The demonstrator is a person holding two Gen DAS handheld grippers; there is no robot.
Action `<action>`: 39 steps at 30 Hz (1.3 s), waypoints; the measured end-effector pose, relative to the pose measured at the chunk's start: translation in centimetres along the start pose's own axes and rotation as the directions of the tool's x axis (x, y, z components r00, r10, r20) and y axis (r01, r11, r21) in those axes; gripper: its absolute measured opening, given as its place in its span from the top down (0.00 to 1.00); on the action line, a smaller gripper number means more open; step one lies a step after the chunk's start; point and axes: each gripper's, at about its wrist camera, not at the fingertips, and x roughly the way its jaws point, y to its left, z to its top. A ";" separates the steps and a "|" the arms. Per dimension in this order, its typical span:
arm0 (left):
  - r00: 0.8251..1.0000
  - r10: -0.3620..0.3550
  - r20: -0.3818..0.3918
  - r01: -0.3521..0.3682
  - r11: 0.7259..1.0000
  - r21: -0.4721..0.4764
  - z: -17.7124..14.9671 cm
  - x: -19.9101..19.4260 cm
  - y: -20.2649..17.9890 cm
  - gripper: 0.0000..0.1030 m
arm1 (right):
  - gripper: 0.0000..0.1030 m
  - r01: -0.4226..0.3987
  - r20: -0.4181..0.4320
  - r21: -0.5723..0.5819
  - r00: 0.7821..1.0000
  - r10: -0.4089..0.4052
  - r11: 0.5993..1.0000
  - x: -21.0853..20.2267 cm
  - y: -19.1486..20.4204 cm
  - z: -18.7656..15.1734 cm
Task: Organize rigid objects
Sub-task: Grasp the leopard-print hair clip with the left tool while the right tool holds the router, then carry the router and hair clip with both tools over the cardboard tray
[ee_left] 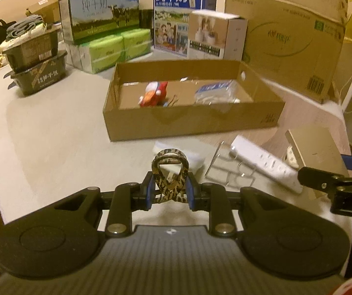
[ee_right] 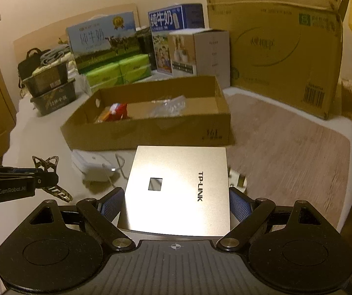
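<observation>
My left gripper (ee_left: pixel 169 191) is shut on a leopard-patterned hair claw clip (ee_left: pixel 169 172) and holds it above the table, in front of the open cardboard tray (ee_left: pixel 190 123). The clip also shows in the right wrist view (ee_right: pixel 50 177). My right gripper (ee_right: pixel 176 204) is shut on a silver TP-LINK box (ee_right: pixel 178 191), its blue pads (ee_right: pixel 240 205) against both sides. The tray (ee_right: pixel 146 132) holds a red toy (ee_left: pixel 153 94) and a clear plastic package (ee_left: pixel 215 92).
A white power strip (ee_left: pixel 267 164), a clear acrylic stand (ee_left: pixel 230 169) and a white pad (ee_left: pixel 195 158) lie in front of the tray. A white adapter with cable (ee_right: pixel 94 167) lies left of the box. Milk cartons (ee_left: pixel 99 12), tissue packs, black bowls (ee_left: pixel 38 73) and a large carton (ee_left: pixel 289 36) line the back.
</observation>
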 end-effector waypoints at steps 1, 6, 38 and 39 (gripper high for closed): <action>1.000 -0.001 0.007 0.001 1.000 -0.003 0.2 -0.2 -0.2 0.78 | 0.14 -0.001 0.005 -0.003 1.000 0.001 1.000 -0.1 -0.1 0.3; 0.999 -0.004 0.036 0.005 1.000 -0.016 1.2 -0.9 -1.1 0.78 | 0.14 -0.004 0.036 -0.032 0.999 0.005 0.999 -0.5 -0.3 1.8; 0.997 -0.026 0.069 0.027 0.999 -0.020 7.3 3.4 -1.4 0.78 | 0.14 -0.032 0.031 -0.080 0.999 0.034 0.996 4.8 -2.4 8.9; 0.997 -0.026 0.067 0.028 0.999 -0.019 7.5 3.7 -1.4 0.78 | 0.14 -0.033 0.028 -0.082 0.999 0.035 0.996 5.2 -2.4 9.1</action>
